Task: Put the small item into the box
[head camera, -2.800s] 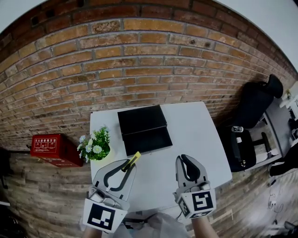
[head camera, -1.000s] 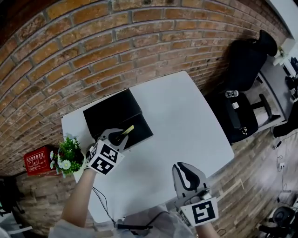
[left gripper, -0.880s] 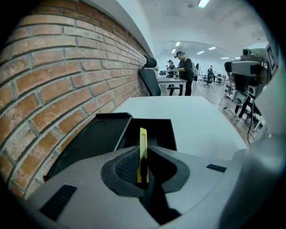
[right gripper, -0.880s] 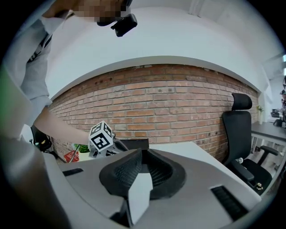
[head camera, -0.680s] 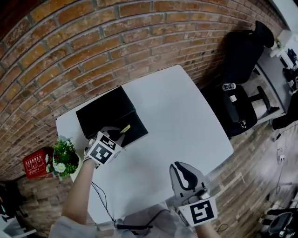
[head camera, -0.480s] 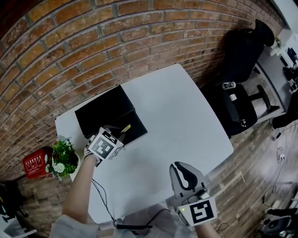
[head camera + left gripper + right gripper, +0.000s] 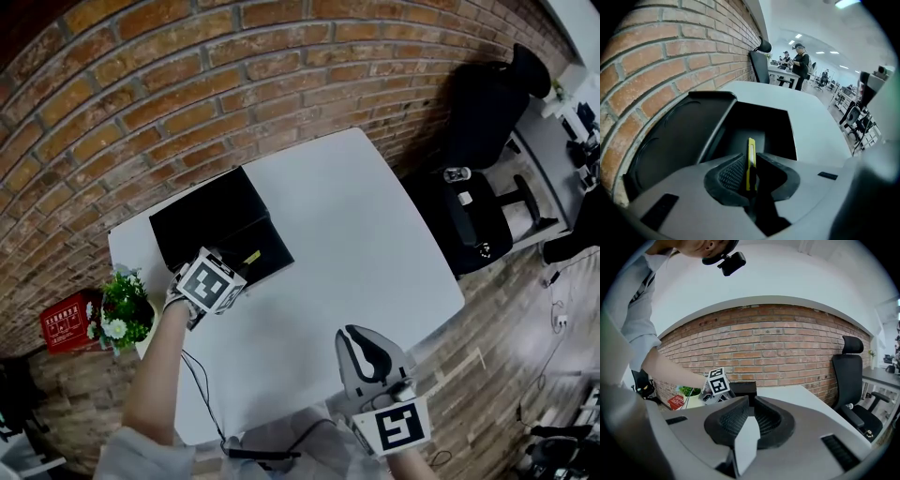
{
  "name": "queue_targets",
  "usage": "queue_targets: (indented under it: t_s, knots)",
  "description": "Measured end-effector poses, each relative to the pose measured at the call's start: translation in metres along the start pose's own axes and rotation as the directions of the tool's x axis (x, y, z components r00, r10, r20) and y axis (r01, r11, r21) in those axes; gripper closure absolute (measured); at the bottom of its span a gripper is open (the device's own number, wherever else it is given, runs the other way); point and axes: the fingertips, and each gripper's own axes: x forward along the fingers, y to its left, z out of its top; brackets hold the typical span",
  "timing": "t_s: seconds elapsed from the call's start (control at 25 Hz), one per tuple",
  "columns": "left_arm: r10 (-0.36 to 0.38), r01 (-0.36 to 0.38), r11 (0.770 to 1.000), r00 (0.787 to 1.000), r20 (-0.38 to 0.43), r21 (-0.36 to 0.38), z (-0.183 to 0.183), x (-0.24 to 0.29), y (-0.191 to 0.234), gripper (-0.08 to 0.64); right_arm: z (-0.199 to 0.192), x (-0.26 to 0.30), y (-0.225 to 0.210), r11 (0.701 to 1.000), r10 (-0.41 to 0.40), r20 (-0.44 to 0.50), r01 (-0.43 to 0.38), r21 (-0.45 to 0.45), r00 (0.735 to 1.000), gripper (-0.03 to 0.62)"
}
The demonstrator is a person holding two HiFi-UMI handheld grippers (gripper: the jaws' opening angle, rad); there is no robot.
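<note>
Right now the left gripper [image 7: 234, 269] is clamped on the small yellow item [image 7: 751, 159], its two jaws pressed against the item's flat sides. The item stands edge-on between the ribbed pads [image 7: 732, 172], and its far end pokes out past the jaw tips. That free end sits over the open compartment [image 7: 761, 129] of the black box [image 7: 202, 214]. The box's lid [image 7: 679, 136] is folded back to the left, toward the brick wall.

Over on the other side, the right gripper [image 7: 749, 401] is well apart from the action, down at the near edge of the white table [image 7: 375, 225]. Its jaws are drawn all but together, with only a thin slit between the pads and nothing in it. Its own view looks across the table at the left gripper's marker cube [image 7: 718, 380] beside the box.

Now for what stays unclear. From the head view that cube covers most of the left jaws, so only a sliver of yellow shows at the box. The item's near end is buried between the pads. The compartment is dark inside, so I cannot tell whether the tip touches its floor or hangs above it. The right gripper's hand is cut off at the frame's bottom edge.
</note>
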Motion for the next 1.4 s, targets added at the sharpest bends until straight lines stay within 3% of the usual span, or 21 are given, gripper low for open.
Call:
queue_targets:
  t_s: [0.16,0.24,0.44,0.64,0.8,1.32,1.4]
  knots:
    - [0.099,-0.098,0.995,0.990,0.105,-0.010,0.014,-0.026,0.008,0.485,0.007,-0.001,0.011,0.999,0.014,-0.001,-0.014,-0.032,1.000,0.528]
    - [0.171,-0.166,0.985,0.967,0.189,-0.041,0.025,-0.048,0.016,0.530,0.008,-0.002,0.015,0.999,0.015,-0.028,-0.016,-0.039,0.999,0.528]
    - [0.255,-0.242,0.967,0.903,0.347,-0.083,0.040,-0.111,0.012,0.540,0.026,-0.001,0.033,0.997,0.055,0.015,-0.054,-0.055,0.998,0.528]
    - [0.356,-0.346,0.932,0.819,0.450,-0.109,0.043,-0.181,-0.003,0.541,0.058,-0.002,0.052,0.994,0.086,0.097,-0.078,-0.078,0.992,0.528]
    - [0.414,-0.388,0.907,0.738,0.532,-0.166,0.039,-0.239,-0.017,0.541,0.070,-0.005,0.069,0.989,0.107,0.090,-0.096,-0.114,0.990,0.528]
    - [0.538,-0.398,0.840,0.517,0.665,-0.370,-0.013,-0.373,-0.073,0.541,0.102,-0.017,0.109,0.969,0.187,0.141,-0.159,-0.187,0.972,0.528]
    - [0.553,-0.391,0.831,0.503,0.664,-0.396,-0.022,-0.383,-0.079,0.541,0.104,-0.018,0.110,0.968,0.190,0.144,-0.161,-0.195,0.971,0.528]
